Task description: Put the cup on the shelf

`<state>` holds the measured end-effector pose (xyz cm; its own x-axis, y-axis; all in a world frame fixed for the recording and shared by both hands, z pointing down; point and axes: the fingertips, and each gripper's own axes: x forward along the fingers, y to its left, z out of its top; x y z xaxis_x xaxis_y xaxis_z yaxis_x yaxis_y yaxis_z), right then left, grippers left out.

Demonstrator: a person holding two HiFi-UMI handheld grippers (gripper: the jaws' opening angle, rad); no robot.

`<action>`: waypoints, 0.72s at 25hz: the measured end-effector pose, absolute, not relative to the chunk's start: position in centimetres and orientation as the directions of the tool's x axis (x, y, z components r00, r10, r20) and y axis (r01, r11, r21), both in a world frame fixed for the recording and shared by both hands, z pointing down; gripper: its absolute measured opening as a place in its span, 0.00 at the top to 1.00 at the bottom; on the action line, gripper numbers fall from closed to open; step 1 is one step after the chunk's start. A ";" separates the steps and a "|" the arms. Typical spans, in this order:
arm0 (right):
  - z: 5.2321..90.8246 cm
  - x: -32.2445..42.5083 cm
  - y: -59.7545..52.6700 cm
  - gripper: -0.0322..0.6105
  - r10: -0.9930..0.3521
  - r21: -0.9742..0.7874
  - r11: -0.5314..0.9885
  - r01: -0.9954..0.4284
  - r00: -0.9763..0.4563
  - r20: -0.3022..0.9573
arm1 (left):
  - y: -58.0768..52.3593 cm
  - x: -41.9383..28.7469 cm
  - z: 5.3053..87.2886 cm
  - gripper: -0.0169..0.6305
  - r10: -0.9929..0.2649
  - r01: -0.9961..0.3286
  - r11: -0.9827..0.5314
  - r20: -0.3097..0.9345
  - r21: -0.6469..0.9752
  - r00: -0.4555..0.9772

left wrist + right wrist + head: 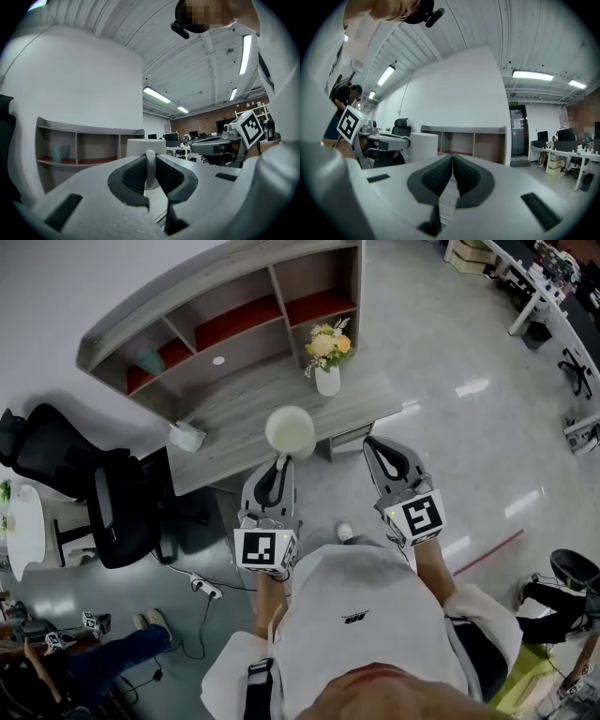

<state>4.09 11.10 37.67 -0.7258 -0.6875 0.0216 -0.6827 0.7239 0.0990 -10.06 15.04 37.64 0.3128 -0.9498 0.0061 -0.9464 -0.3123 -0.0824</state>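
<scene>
A white cup [290, 430] hangs over the front edge of the grey desk [246, 418]. My left gripper [280, 461] is shut on its handle [150, 169], and the cup body [145, 146] stands upright just past the jaws. The grey shelf [234, 326] with red-lined compartments rises at the back of the desk, beyond the cup; it also shows in the left gripper view [86, 146] and the right gripper view [474, 140]. My right gripper [373, 442] floats to the cup's right, shut with nothing in it, its pads [440, 174] touching.
On the desk stand a white vase of flowers [328, 379] and a tissue box [187, 437]. A teal cup [150, 360] occupies the shelf's left compartment. A black office chair [105, 507] stands left of the desk. A person's legs [122, 652] show at lower left.
</scene>
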 end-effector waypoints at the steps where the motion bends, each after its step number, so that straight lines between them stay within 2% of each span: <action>1: 37.7 4.1 10.8 0.91 -0.686 0.098 0.725 -0.682 -0.727 0.021 | 14.7 -10.1 37.6 0.89 -0.950 -0.947 -0.310 0.006 -0.081 0.311; 18: 37.7 3.6 4.0 0.91 -0.691 0.099 0.720 -0.687 -0.723 0.006 | 7.7 -10.6 38.1 0.89 -0.947 -0.943 -0.321 0.003 -0.093 0.322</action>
<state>3.56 3.96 37.71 -0.7232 -0.6907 0.0061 -0.6869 0.7201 0.0987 -10.58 7.66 38.15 0.3222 -0.9467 0.0029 -0.9425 -0.3211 -0.0926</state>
